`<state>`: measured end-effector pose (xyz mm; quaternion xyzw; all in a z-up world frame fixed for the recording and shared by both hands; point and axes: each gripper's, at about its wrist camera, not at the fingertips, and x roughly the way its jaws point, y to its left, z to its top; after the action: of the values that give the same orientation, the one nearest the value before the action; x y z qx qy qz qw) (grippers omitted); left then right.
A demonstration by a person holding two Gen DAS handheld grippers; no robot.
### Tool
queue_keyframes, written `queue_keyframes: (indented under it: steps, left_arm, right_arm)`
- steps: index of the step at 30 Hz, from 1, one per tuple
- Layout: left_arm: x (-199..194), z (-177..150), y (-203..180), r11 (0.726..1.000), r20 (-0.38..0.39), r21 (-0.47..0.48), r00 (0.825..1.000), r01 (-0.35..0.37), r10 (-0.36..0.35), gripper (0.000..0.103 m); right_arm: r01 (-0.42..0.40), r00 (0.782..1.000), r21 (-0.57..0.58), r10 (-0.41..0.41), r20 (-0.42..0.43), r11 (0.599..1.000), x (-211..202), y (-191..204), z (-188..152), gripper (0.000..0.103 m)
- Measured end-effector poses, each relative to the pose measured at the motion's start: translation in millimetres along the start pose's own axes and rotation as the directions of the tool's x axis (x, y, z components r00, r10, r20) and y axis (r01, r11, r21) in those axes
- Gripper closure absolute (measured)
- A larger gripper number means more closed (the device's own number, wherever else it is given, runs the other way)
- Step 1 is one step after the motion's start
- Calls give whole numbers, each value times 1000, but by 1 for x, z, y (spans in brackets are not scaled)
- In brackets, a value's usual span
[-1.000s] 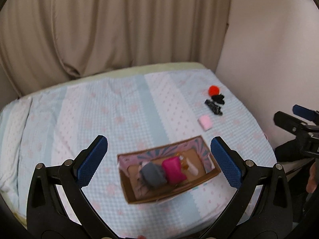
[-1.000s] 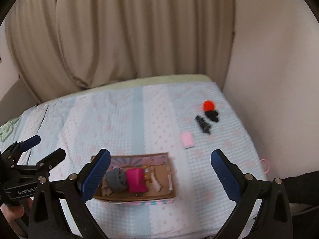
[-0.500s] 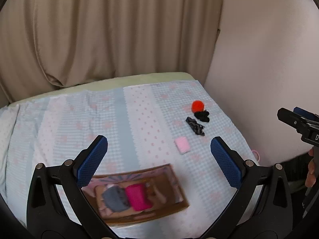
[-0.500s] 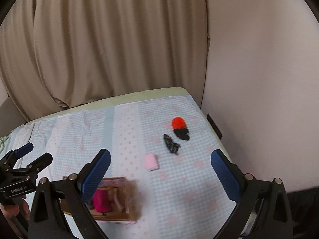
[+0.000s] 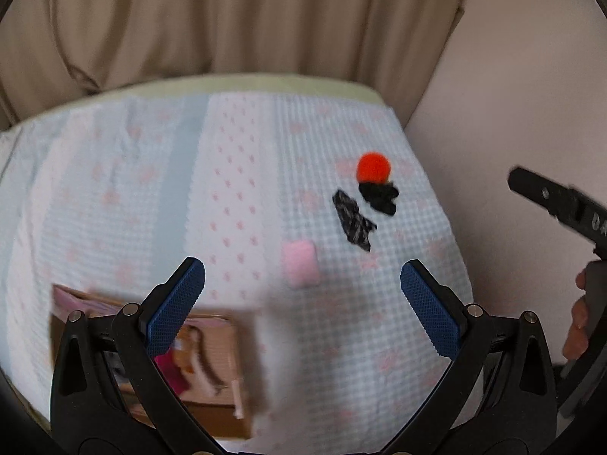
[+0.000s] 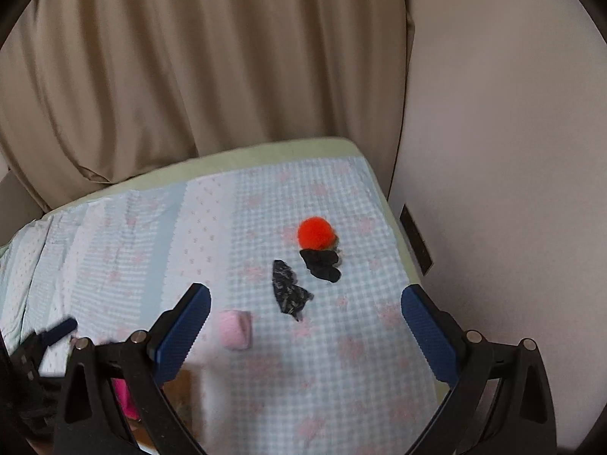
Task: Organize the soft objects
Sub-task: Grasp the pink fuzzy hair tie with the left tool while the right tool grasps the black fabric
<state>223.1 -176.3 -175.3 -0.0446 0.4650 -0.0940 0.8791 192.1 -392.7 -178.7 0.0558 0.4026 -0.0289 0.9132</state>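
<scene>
1. Four soft items lie loose on the bedspread [image 6: 114, 265]: pink pad [image 6: 235, 329], patterned cloth [image 6: 288, 292], black cloth [image 6: 321, 263], orange pom-pom [image 6: 315, 232]. In the right wrist view the pad sits at 7 o'clock from the patterned cloth; the pom-pom touches the black cloth at its 12 o'clock.
2. Box [image 5: 212, 390] lies at 7 o'clock from the pad in the left view, well apart, with a magenta item [image 5: 172, 373] already inside.
3. Right gripper [image 6: 305, 335]: jaws wide, empty, above the bed. Left gripper [image 5: 302, 301]: jaws wide, empty.
4. Risk: the pad lies just beside the right gripper's left finger [image 6: 182, 335], not centred. Closing from here likely nudges it or pinches bedspread.
5. Risk: pom-pom and black cloth touch; a grab at one may drag the other.
6. Risk: thin cloths lie flat; a shallow pinch may slip, a deep one gathers bedding.
7. Risk: both grippers aim at the same cluster; they could collide.
</scene>
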Motion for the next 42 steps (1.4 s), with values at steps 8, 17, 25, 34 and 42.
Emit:
queue_keyframes:
  steps: [8, 17, 25, 34, 42]
  left_arm:
    - [104, -13, -23, 999, -98, -21, 994, -41, 38, 0]
    - [212, -37, -20, 996, -173, -49, 983, -79, 69, 7]
    - [277, -58, -15, 993, -231, -47, 968, -108, 94, 19]
    - [299, -58, -10, 994, -225, -42, 971, -97, 85, 58]
    - [297, -51, -9, 996, -216, -45, 974, -81, 69, 59]
  right_arm:
    - [-23, 995, 78, 30, -90, 997, 118, -24, -1, 3]
    - [-5, 983, 88, 21, -181, 996, 235, -34, -17, 3]
    - [13, 978, 89, 6, -208, 996, 301, -39, -30, 13]
    - [43, 978, 39, -34, -204, 998, 322, -37, -37, 60]
    - [50, 982, 41, -41, -186, 998, 310, -39, -37, 78]
